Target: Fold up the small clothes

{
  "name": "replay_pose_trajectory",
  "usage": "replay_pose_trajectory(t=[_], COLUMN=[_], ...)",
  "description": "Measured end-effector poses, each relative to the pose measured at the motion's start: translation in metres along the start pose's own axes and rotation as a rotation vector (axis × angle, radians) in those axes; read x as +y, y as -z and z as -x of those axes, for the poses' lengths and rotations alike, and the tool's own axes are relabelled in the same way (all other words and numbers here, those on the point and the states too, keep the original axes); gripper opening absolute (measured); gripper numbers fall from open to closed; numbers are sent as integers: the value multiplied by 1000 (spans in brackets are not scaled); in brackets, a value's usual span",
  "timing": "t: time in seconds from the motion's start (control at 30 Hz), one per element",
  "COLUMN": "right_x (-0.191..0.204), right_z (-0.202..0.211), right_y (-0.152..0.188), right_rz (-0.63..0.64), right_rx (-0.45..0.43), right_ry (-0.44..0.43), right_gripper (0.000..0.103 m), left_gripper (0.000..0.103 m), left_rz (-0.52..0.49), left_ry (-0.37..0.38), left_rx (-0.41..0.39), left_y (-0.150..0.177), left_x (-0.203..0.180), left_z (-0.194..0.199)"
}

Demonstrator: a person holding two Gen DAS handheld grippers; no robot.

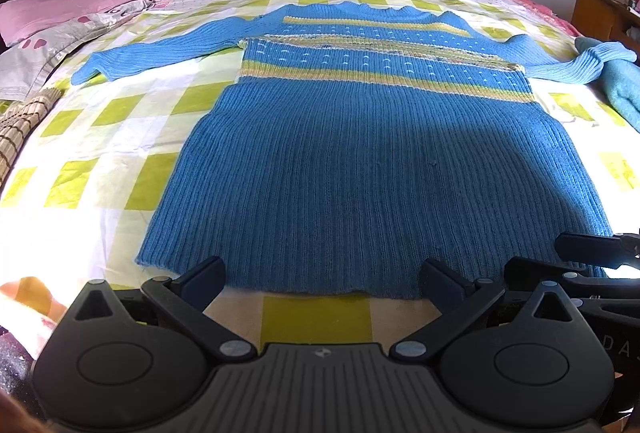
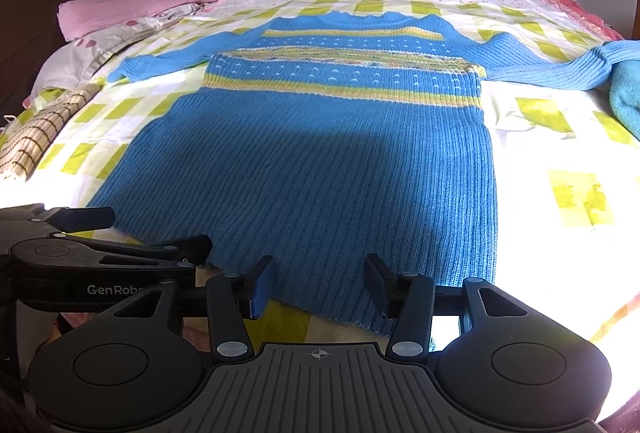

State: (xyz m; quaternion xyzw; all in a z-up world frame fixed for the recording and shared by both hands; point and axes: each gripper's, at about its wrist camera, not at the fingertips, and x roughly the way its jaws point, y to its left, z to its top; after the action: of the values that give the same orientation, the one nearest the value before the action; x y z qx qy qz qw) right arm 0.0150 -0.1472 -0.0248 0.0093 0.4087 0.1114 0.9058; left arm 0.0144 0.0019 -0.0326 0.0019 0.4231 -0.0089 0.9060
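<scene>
A blue ribbed sweater with yellow stripes across the chest lies flat on the bed, sleeves spread out to both sides and hem nearest me. My left gripper stands open just above the hem's middle, its pads apart and not pressing the knit. My right gripper is open too, over the hem toward the sweater's right corner, with nothing clamped. Each gripper shows in the other's view: the right gripper beside the right hem corner, the left gripper at the left hem.
The bed has a white sheet with yellow-green checks. A pink pillow and a brown checked cloth lie at the left. A teal garment touches the right sleeve's cuff. Wooden wardrobes and a door stand behind.
</scene>
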Motion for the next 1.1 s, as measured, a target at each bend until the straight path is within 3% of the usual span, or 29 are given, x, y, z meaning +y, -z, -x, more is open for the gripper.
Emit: replay_pose_trajectory(t=[1.1], right_x=[-3], right_z=[0], right_y=[2], right_rz=[-5], right_rx=[-26], right_ry=[-14], right_gripper=[53], left_gripper=[103], left_rz=[55], left_ry=[12], left_rx=[-1], left_y=[9], left_x=[3], left_z=[-2])
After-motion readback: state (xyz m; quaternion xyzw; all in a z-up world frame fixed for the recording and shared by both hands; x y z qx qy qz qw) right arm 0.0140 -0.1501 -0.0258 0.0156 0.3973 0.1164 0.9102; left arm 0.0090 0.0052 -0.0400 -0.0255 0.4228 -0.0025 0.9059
